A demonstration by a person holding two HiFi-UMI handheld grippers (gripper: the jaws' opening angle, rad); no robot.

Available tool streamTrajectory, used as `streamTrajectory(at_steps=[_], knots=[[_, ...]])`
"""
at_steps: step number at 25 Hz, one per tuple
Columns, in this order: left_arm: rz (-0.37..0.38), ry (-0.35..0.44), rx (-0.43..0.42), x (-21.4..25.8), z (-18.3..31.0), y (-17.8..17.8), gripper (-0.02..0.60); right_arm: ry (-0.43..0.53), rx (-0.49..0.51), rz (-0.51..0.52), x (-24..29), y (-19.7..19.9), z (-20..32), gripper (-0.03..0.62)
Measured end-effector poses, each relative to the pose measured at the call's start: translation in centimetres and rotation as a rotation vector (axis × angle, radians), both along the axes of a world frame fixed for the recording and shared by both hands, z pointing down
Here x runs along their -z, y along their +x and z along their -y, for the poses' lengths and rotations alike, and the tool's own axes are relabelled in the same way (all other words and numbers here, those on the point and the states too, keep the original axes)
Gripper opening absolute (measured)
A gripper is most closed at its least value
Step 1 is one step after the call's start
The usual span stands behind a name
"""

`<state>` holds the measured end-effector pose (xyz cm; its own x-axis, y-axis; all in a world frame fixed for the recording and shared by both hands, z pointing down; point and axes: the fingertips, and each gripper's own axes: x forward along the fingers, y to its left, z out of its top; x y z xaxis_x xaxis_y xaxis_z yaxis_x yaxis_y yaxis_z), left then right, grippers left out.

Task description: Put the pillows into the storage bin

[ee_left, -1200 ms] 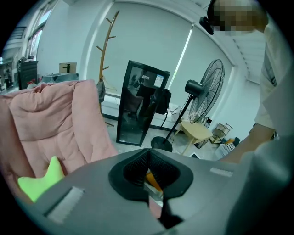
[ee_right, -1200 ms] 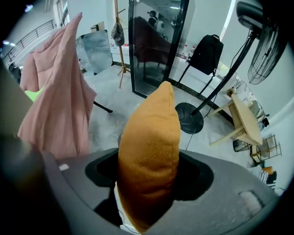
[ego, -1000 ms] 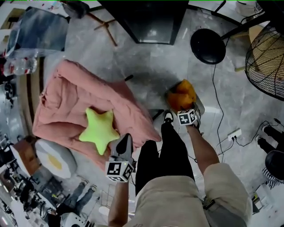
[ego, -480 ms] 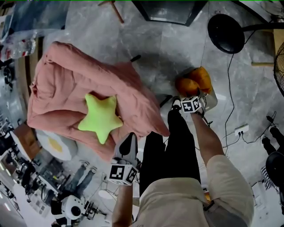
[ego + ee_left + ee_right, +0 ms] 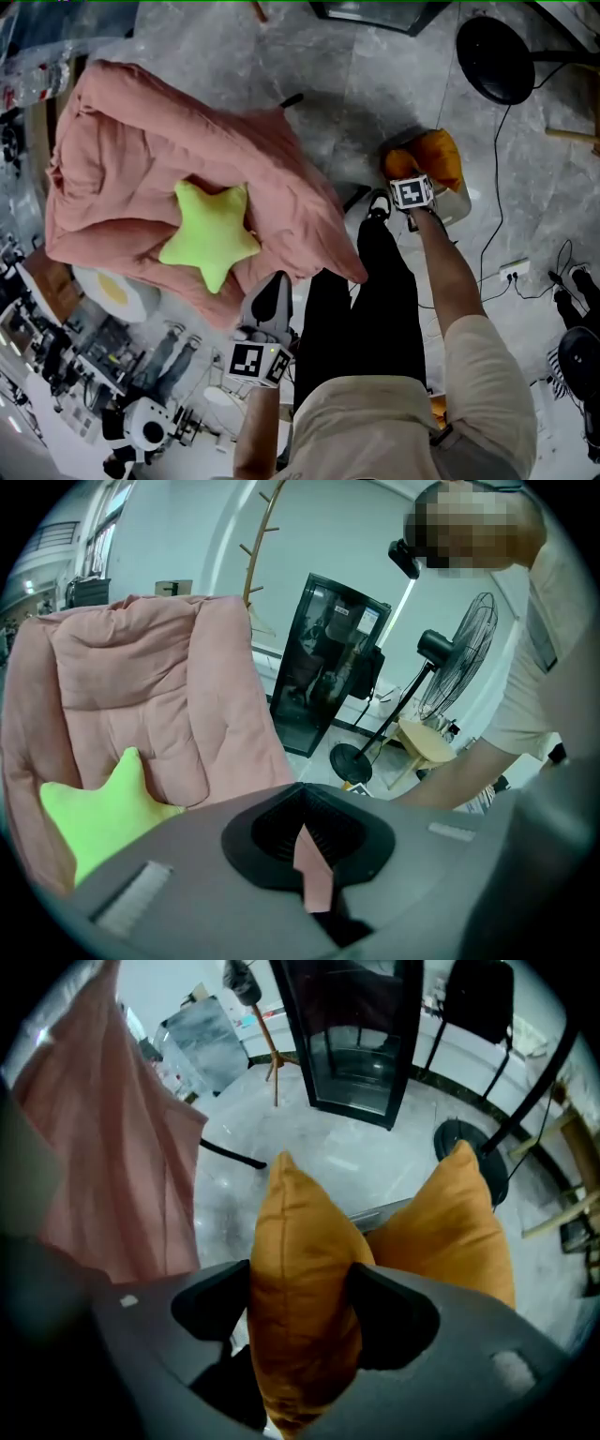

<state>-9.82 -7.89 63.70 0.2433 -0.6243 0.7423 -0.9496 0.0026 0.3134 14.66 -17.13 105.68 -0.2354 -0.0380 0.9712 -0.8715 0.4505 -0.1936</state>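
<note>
**While the right gripper clamps an orange pillow, a green star pillow lies on the pink quilt**

Where the person's legs in black trousers stand on the grey marble floor, the left gripper hangs just beside them. It is over the near edge of the quilt. Its fingers are closed tip to tip, and only a sliver of pink shows in the slit below the tips.

On the person's other side, the right gripper points steeply down. Its fingers press from both sides on the orange pillow, and the fabric bulges around the pads. The pillow is plain, plump and matte, with a seam running up to a pointed corner. A second orange bulge rises to its right, and I cannot tell whether that is the same pillow. In the head view the pillow sits low over a pale bin on the floor, whose edge shows beside it.

Further out, the star pillow rests flat on the rumpled quilt. It is bright lime, soft and five-pointed. A round fried-egg pillow peeks out from beside the quilt's edge. Beyond are a black fan base and a dark glass-fronted cabinet.
</note>
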Motion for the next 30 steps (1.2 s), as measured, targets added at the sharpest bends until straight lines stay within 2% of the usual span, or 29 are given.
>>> streamTrajectory(at_steps=[2,7,10,13,18,20,23,27,30], knots=[[-0.003,0.008,0.010,-0.1,-0.2,-0.3,0.014,-0.041,-0.078,0.020,0.5,-0.1,0.3,0.344],[-0.015,0.038,0.029,0.4,-0.5,-0.7,0.014,-0.001,-0.165,-0.017,3.2,0.9,0.8,0.339],[-0.029,0.088,0.039,1.9,-0.5,-0.6,0.014,0.011,-0.163,0.008,6.2,1.9,-0.1,0.336],[-0.031,0.144,0.072,3.2,-0.7,-0.9,0.014,-0.002,-0.120,0.041,9.1,2.7,-2.0,0.336],[-0.014,0.240,0.131,5.6,-0.6,-1.3,0.014,0.054,-0.110,0.119,15.0,3.6,-2.0,0.325],[0.001,0.265,0.155,7.2,-1.2,-2.0,0.014,0.075,-0.058,0.133,17.7,3.2,-2.5,0.325],[0.041,0.305,0.220,9.9,-2.7,-3.6,0.014,0.098,0.075,0.139,21.0,2.4,-3.4,0.325],[0.098,0.363,0.307,12.6,-5.0,-6.9,0.014,0.173,0.182,0.246,25.3,-1.5,-2.4,0.324],[0.116,0.391,0.358,13.0,-7.2,-9.1,0.014,0.270,0.304,0.275,28.7,-4.6,-2.0,0.324]])
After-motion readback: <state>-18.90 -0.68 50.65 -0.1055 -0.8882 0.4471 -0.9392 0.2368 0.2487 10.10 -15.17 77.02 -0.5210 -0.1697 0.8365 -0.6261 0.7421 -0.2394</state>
